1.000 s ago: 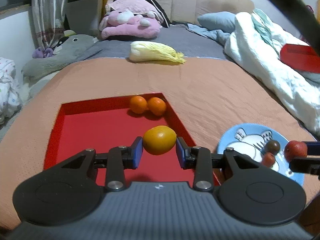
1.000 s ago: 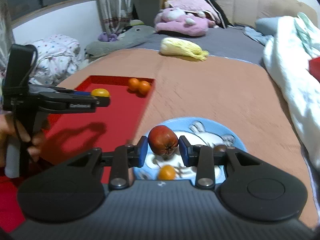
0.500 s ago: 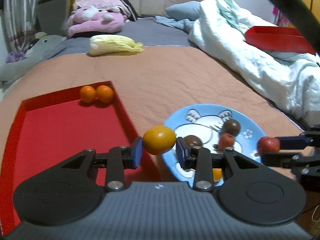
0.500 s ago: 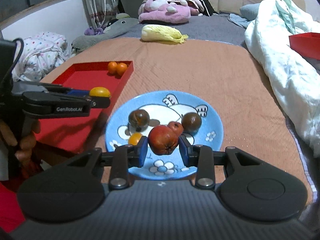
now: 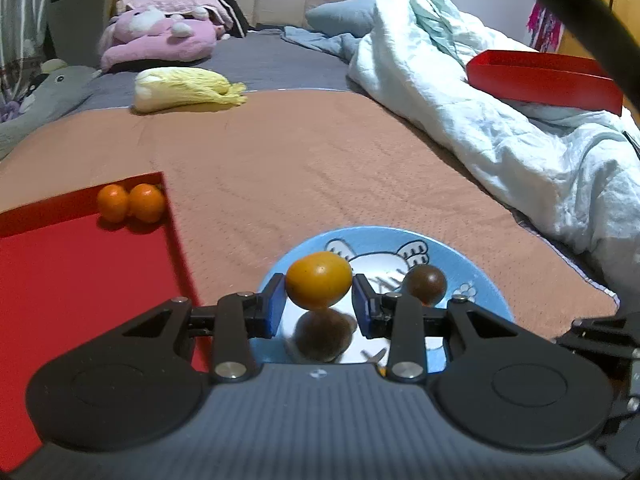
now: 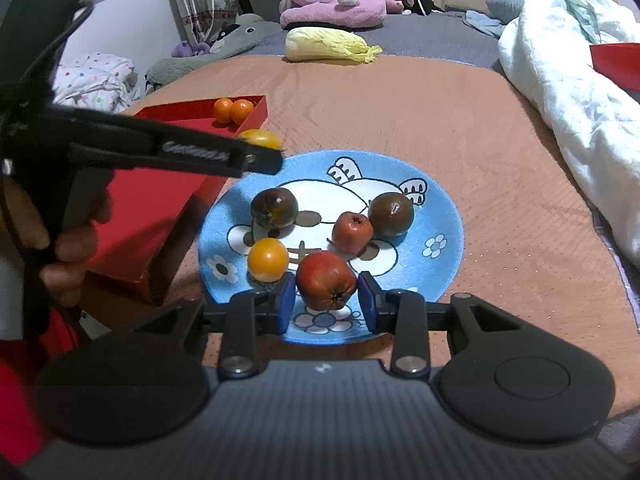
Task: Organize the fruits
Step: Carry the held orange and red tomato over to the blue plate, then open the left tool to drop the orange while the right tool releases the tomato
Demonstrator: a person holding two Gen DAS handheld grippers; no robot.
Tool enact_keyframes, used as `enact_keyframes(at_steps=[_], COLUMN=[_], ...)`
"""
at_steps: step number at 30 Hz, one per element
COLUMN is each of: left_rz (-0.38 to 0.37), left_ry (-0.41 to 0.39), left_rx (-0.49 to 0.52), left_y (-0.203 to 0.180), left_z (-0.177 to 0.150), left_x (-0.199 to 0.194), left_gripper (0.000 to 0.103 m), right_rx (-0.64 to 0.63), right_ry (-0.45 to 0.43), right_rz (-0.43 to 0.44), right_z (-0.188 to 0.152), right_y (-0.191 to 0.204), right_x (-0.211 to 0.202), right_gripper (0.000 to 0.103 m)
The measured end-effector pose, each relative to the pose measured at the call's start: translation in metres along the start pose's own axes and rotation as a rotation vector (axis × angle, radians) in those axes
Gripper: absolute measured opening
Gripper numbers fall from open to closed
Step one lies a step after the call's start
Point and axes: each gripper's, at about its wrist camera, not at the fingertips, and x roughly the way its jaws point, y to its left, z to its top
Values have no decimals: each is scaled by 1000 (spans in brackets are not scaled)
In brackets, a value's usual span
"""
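My left gripper (image 5: 319,307) is shut on a yellow-orange fruit (image 5: 319,279) and holds it above the left part of the blue cartoon plate (image 5: 472,276). My right gripper (image 6: 326,300) is shut on a red fruit (image 6: 326,285) over the plate's near edge (image 6: 444,216). On the plate lie two dark brown fruits (image 6: 274,208), a small red fruit (image 6: 353,233) and a small orange fruit (image 6: 267,259). The red tray (image 5: 80,272) holds two small oranges (image 5: 131,202) in its far corner. The left gripper (image 6: 264,152) shows in the right wrist view, over the plate's left rim.
The plate and tray sit on an orange-brown blanket (image 5: 300,168) on a bed. A napa cabbage (image 5: 184,88) lies at the far side. A white duvet (image 5: 500,120) with another red tray (image 5: 540,80) lies to the right. Plush toys (image 5: 160,36) lie beyond.
My left gripper has carried the yellow-orange fruit rightward from over the red tray to over the blue plate. My right gripper has pulled back to the plate's near edge with the red fruit.
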Motion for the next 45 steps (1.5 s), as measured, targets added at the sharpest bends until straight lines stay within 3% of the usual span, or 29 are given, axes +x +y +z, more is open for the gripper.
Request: enact_keyframes(at_steps=[11, 24, 30, 45], left_rz=[-1, 18, 25, 72], left_ry=[50, 97, 70, 12], left_rx=[47, 100, 115, 94], left_y=[-14, -22, -27, 13], left_z=[12, 13, 14, 1], left_x=[39, 57, 46, -16], left_gripper=[41, 43, 64, 66], right_rx=[-28, -32, -35, 3], right_ry=[24, 37, 31, 0], right_rz=[22, 28, 22, -49], right_z=[-4, -3, -2, 12], right_y=[6, 2, 2, -12], right_x=[15, 19, 17, 29], right_gripper=[37, 37, 37, 38])
